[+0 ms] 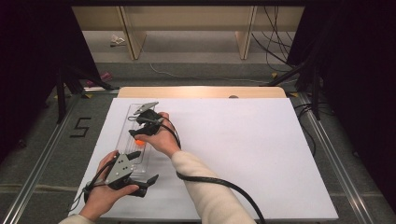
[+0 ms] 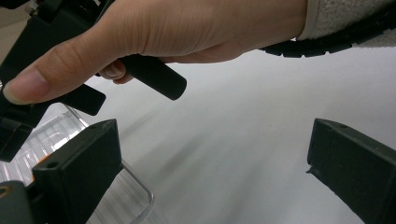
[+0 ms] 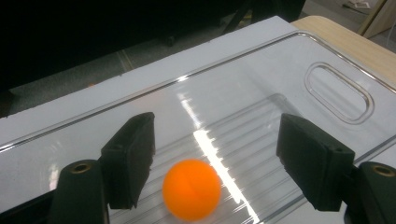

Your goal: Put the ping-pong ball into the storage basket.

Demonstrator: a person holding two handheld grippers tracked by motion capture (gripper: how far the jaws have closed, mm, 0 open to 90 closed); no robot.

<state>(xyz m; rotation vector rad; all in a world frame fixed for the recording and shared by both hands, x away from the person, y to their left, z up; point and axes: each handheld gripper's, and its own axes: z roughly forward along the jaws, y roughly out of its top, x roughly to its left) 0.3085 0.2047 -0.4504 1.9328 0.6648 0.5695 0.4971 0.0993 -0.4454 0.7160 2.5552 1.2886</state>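
An orange ball point(image 3: 191, 189) point(image 1: 139, 141) lies in a clear plastic tray point(image 3: 261, 70) point(image 1: 125, 126) at the left of the white table. My right gripper point(image 3: 217, 135) point(image 1: 138, 135) stands open over the tray. The ball sits low between its jaws, slightly blurred, with a gap to each pad. My left gripper point(image 2: 215, 140) point(image 1: 144, 167) is open and holds nothing, close to the tray's near end point(image 2: 130, 196). In the left gripper view the person's right hand point(image 2: 187, 28) holds the right gripper's handle point(image 2: 154, 77) just above.
White paper point(image 1: 243, 154) covers the table, wide and bare to the right of the tray. A wooden edge point(image 1: 201, 92) shows at the far side. The right gripper's black cable point(image 1: 219, 184) trails across the near table. Floor, cables and stand legs lie beyond.
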